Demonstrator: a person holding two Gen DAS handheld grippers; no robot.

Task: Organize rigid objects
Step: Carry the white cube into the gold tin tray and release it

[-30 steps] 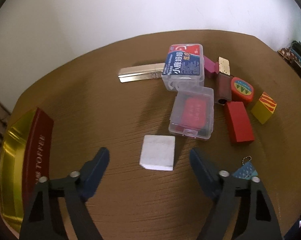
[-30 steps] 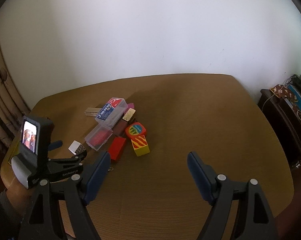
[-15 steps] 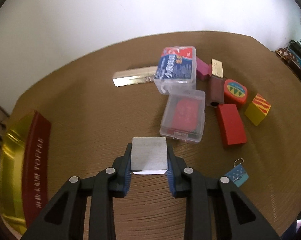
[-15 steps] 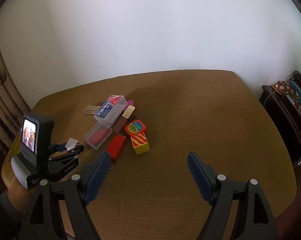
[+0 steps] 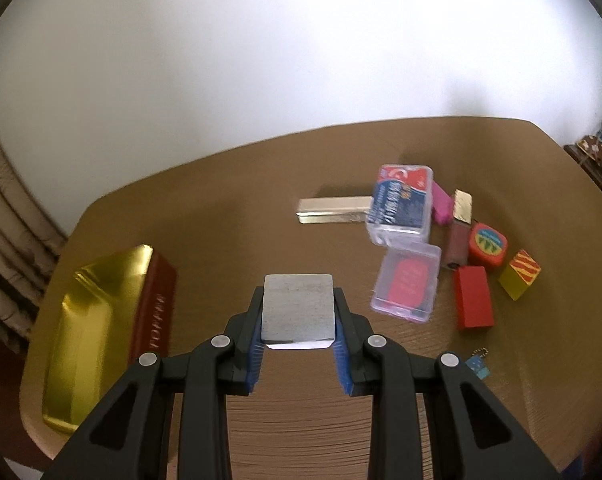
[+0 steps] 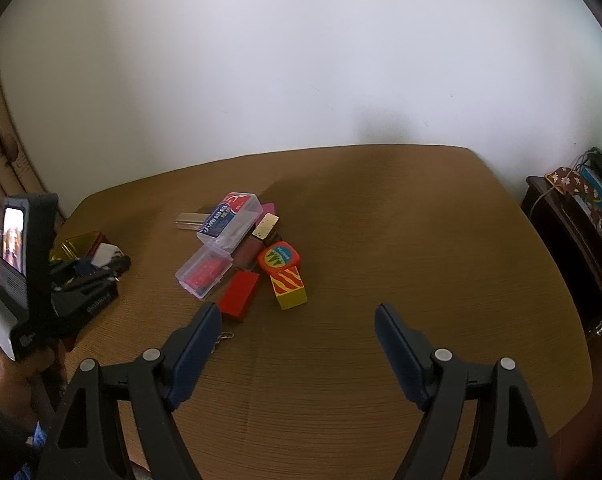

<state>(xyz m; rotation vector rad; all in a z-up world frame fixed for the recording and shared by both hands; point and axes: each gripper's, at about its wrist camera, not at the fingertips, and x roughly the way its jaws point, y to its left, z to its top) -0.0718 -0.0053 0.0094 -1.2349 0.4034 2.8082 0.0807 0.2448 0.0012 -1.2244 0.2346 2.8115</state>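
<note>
Left gripper [image 5: 299,312] is clamping the white block [image 5: 298,307] between its pads, carrying it clear of the table [image 5: 261,420]. The gold tin [image 5: 97,320] is lying just ahead and to the left, its long axis running away from the gripper; the left side is far nearer it. Right gripper [image 6: 297,340] is hanging spread wide, holding nothing. Farther off, the clear boxes [image 5: 407,284] and coloured blocks [image 5: 473,302] are sitting clustered to the right.
</note>
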